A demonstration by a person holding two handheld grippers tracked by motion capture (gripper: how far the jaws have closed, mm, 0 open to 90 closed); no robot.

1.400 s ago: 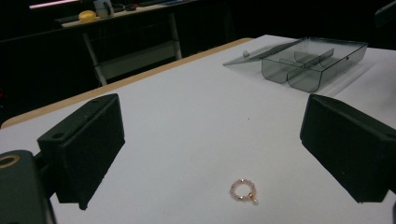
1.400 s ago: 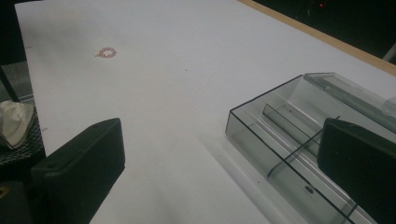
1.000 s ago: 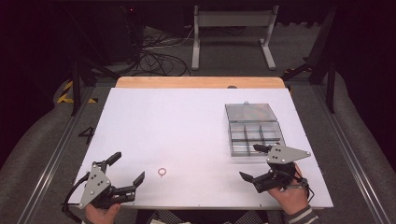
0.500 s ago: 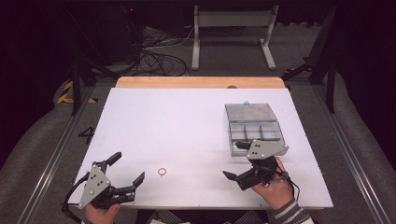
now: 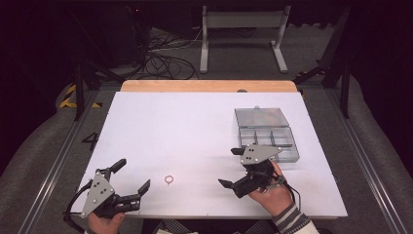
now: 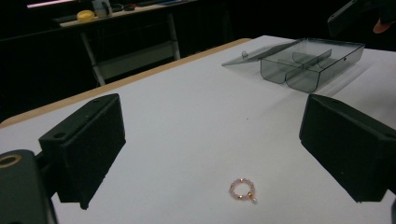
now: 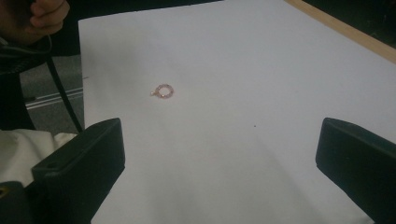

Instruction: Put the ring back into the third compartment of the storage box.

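A small pink beaded ring with gold spacers [image 5: 169,180] lies flat on the white worktop [image 5: 195,131], near the front edge and slightly left of centre. It is a closed loop with no marked long axis; in the left gripper view [image 6: 242,189] a tiny pale bead sits at its rim on the side toward that gripper.

The left gripper [image 5: 130,176] rests at the front left corner, jaws spread wide and empty, aimed across the worktop toward the ring. The ring lies just ahead of the gap between the jaws, apart from both.

The right gripper [image 5: 231,167] is held over the front right part of the worktop, jaws spread wide and empty, turned toward the left. In the right gripper view the ring [image 7: 164,91] lies well ahead of the jaws.

A transparent grey plastic compartment box with its lid folded open [image 5: 272,138] stands near the right edge, just behind the right gripper. Bare worktop surrounds the ring on all sides. A light wooden strip [image 5: 209,86] runs along the rear edge.
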